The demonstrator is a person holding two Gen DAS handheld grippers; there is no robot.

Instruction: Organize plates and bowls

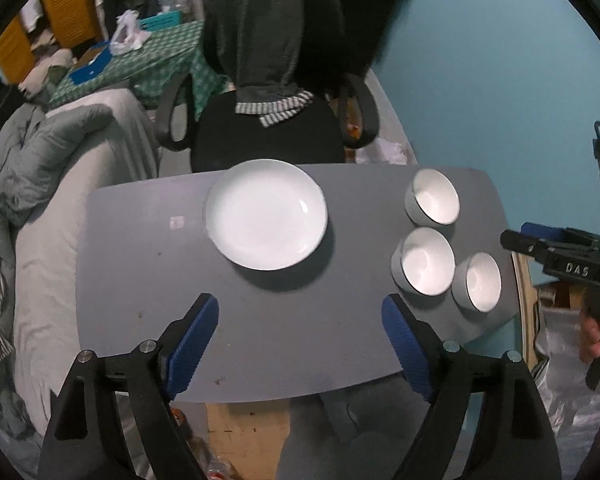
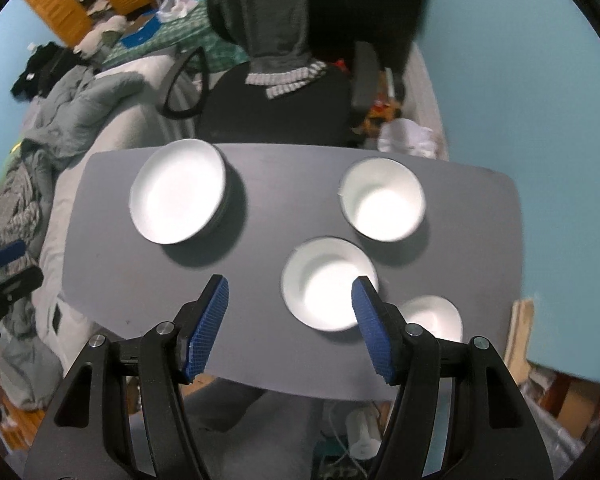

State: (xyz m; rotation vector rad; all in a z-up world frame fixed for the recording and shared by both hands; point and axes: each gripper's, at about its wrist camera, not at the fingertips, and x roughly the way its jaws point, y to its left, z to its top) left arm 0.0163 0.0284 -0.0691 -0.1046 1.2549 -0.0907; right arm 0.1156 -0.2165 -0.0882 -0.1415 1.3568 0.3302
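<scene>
Three bowls (image 2: 329, 283) are sitting clustered on the surface's (image 1: 148, 280) right side, nearer the right gripper (image 2: 290, 324); both its jaws and the left gripper's (image 1: 300, 344) are gaping empty; plates (image 1: 265, 213) are lying far-left.

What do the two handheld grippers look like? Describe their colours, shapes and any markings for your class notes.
The left gripper and right gripper are alike: black angular frames with silver pivot bolts and two fingers, each faced with a blue ridged pad. Seen from the left wrist camera, the right gripper's black body bears raised letters, apparently "DAS", and a dark cable.
</scene>
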